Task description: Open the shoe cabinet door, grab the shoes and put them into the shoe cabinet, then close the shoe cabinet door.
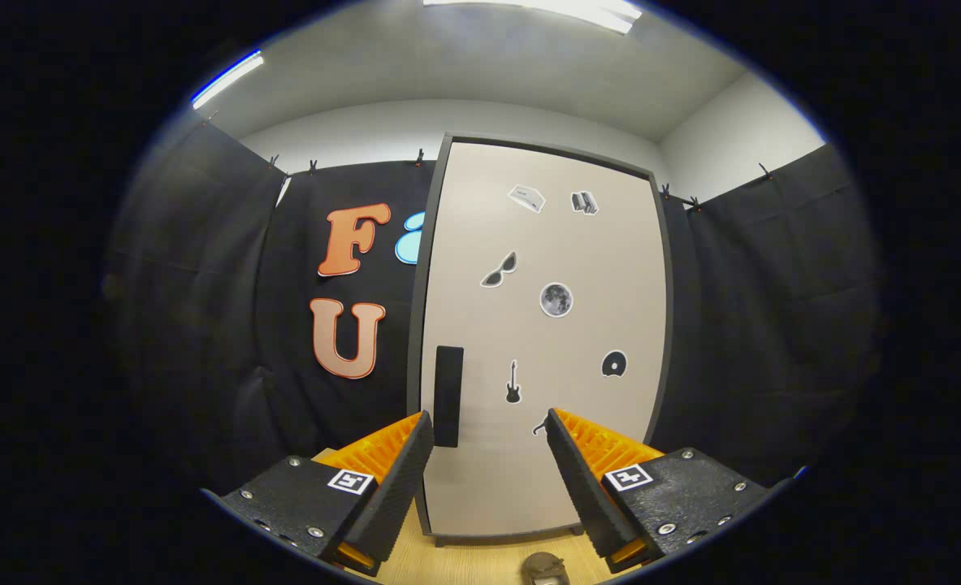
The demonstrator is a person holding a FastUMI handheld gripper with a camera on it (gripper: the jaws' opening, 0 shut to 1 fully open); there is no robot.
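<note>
Gripper (488,426): fingers spread wide apart, nothing between them, pointed at the front of the shoe cabinet. Door handle (448,396): dark upright bar, long axis vertical, set near the door's left edge; it lies just ahead of and just inside the left fingertip, so the coming move looks to turn on a small shift leftward to bring the bar between the fingers. Whether the fingertip touches the door cannot be told. Shoe cabinet door (541,341): shut, tall pale beige panel in a dark grey frame, standing upright on the wooden floor (480,565); hinge side judged to be the right edge, opposite the handle. Door surface carries small stickers: sunglasses, a guitar, a moon, a disc, and two more near the top. Small dark object (543,567): low on the floor between the fingers, too cut off to identify as a shoe.
</note>
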